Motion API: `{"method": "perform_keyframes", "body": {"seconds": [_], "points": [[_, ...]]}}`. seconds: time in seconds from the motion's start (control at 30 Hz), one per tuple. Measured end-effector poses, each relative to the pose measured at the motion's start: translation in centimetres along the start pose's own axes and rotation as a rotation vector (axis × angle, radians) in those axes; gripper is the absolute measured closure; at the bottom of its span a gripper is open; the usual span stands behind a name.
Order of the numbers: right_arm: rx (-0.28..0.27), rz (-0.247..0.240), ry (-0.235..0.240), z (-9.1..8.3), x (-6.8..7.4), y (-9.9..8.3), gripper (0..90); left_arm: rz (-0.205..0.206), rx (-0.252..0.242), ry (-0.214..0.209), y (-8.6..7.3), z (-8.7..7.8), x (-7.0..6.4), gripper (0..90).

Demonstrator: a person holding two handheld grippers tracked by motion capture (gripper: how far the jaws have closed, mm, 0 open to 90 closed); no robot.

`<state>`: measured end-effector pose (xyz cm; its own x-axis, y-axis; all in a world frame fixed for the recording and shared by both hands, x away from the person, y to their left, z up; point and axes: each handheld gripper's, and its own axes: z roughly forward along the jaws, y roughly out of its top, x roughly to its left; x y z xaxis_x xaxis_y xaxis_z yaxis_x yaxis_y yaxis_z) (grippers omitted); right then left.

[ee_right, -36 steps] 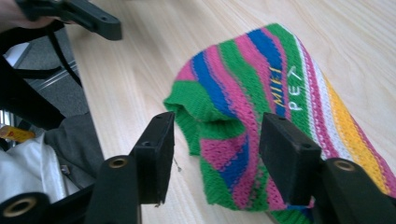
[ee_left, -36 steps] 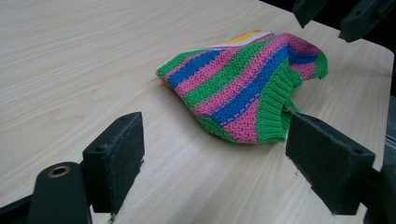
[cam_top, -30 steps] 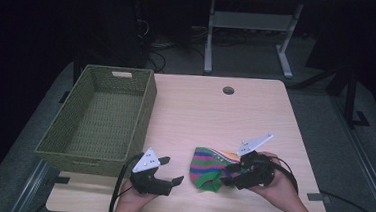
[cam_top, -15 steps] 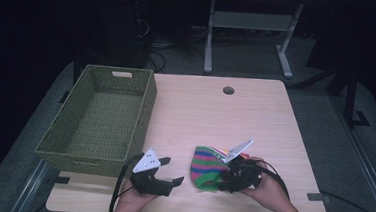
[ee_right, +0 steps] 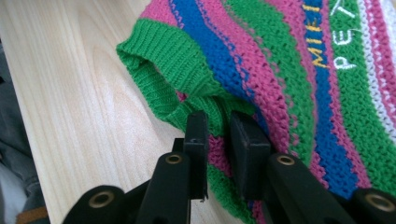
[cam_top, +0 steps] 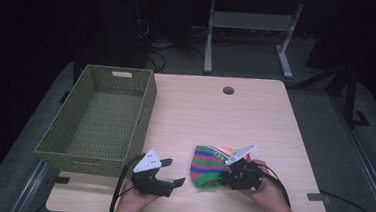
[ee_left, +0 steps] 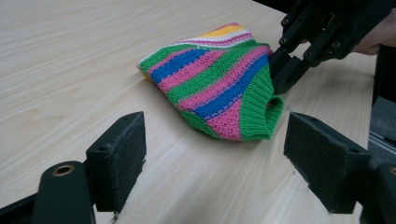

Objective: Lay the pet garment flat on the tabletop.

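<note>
On the wooden table point(cam_top: 256, 111), right of the basket point(cam_top: 100, 120), lies a striped knit point(cam_top: 209, 165). The right gripper point(ee_right: 218, 133) pinches its green cuff between nearly closed jaws. The left gripper point(ee_left: 212, 154), jaws wide, sits just short of the knit, between it and the basket.

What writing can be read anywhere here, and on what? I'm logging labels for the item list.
"MIFF" (uncertain, in yellow, cut off by the frame edge): stitched on a blue stripe of the striped knit piece, seen in the right gripper view.
"PEN" (white, also cut off): stitched on the green stripe beside it.
The green woven basket, the table and both claws carry no readable text.
</note>
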<state>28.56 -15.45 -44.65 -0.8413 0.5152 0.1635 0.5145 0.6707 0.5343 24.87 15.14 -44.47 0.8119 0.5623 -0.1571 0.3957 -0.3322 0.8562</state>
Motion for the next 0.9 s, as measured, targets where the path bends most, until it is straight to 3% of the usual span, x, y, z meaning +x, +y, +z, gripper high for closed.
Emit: {"method": "perform_keyframes", "body": {"seconds": [0.43, 0.6, 0.9], "points": [[-0.019, -0.002, 0.008, -0.2, -0.3, -0.2, 81.6, -0.023, -0.005, -0.028, 0.0, 0.2, -0.1, 24.7], [-0.024, 0.005, 0.038, -0.5, -0.3, -0.3, 82.2, -0.033, -0.006, -0.047, 0.0, 0.2, -0.1, 27.3], [-0.082, 0.005, 0.082, -2.5, 0.2, -0.3, 82.6, -0.006, 0.009, -0.069, 0.1, 0.6, -0.6, 32.2]]}}
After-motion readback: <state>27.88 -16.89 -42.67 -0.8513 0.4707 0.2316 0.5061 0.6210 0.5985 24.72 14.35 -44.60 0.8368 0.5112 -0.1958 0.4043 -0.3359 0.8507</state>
